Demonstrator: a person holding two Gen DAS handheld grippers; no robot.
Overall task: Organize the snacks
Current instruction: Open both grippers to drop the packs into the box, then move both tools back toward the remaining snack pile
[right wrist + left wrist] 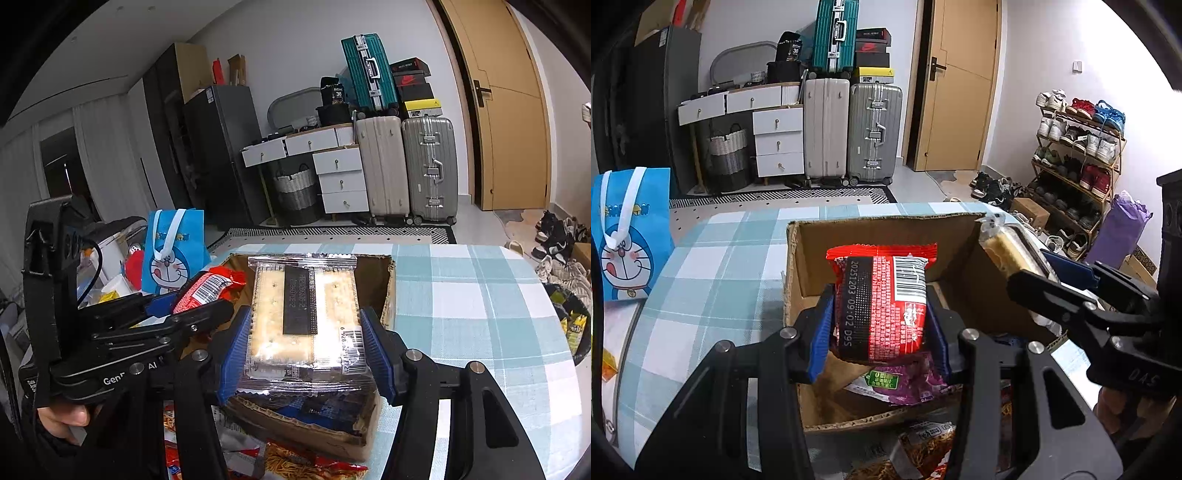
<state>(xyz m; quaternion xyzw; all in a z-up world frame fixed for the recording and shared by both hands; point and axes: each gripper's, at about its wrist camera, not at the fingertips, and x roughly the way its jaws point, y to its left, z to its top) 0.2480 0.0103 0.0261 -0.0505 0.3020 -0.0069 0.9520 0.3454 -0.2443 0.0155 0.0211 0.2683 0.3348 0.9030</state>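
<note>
My left gripper point(881, 325) is shut on a red snack packet point(882, 306) and holds it over the open cardboard box point(792, 266). A purple snack bag point(908, 384) lies inside the box below it. My right gripper point(306, 347) is shut on a clear pack of crackers point(306, 314) and holds it over the same cardboard box point(388, 291). In the left wrist view the right gripper point(1052, 273) and its crackers point(1004, 251) show at the box's right wall. In the right wrist view the left gripper point(177, 306) with the red packet point(207, 288) shows at left.
The box stands on a table with a blue checked cloth point(480, 314). More snack bags point(923, 450) lie in front of the box. A blue Doraemon gift bag point(628, 229) stands at the left. Suitcases point(849, 133), drawers and a shoe rack point(1078, 155) stand behind.
</note>
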